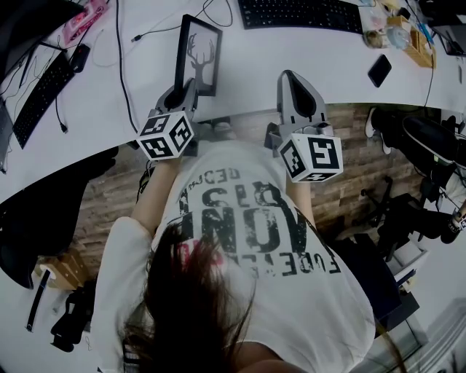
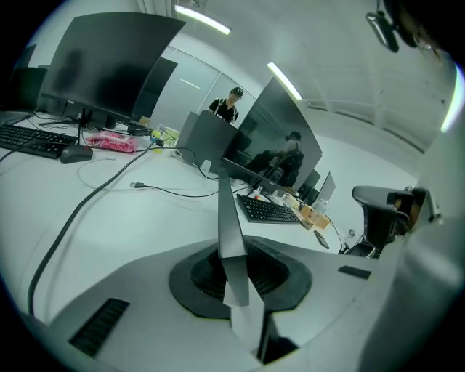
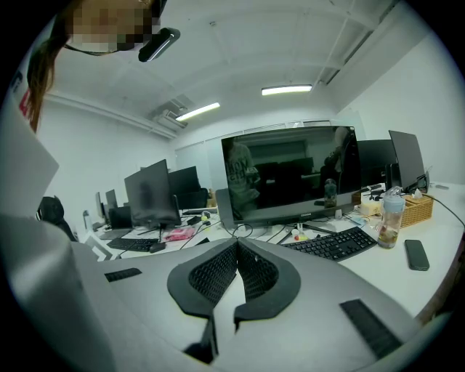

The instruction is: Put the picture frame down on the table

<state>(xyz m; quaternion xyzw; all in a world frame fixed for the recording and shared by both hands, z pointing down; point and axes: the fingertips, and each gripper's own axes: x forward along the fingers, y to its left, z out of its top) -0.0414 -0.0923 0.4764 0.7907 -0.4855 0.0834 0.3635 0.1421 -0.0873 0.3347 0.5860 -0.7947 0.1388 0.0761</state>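
A black picture frame (image 1: 198, 55) with a deer silhouette stands upright over the white table (image 1: 306, 55), just beyond its near edge. My left gripper (image 1: 179, 98) is shut on the frame's lower left edge. In the left gripper view the frame (image 2: 230, 225) shows edge-on, clamped between the dark pads. I cannot tell whether its bottom touches the table. My right gripper (image 1: 295, 89) hovers at the table's near edge, to the right of the frame. In the right gripper view, the right gripper (image 3: 236, 251) has its jaws together with nothing between them.
A black keyboard (image 1: 302, 13) lies at the far side, with a phone (image 1: 379, 70) to its right. A black cable (image 1: 124, 65) runs left of the frame, and another keyboard (image 1: 40, 95) lies farther left. A large monitor (image 3: 290, 174) and a bottle (image 3: 390, 218) stand ahead of my right gripper.
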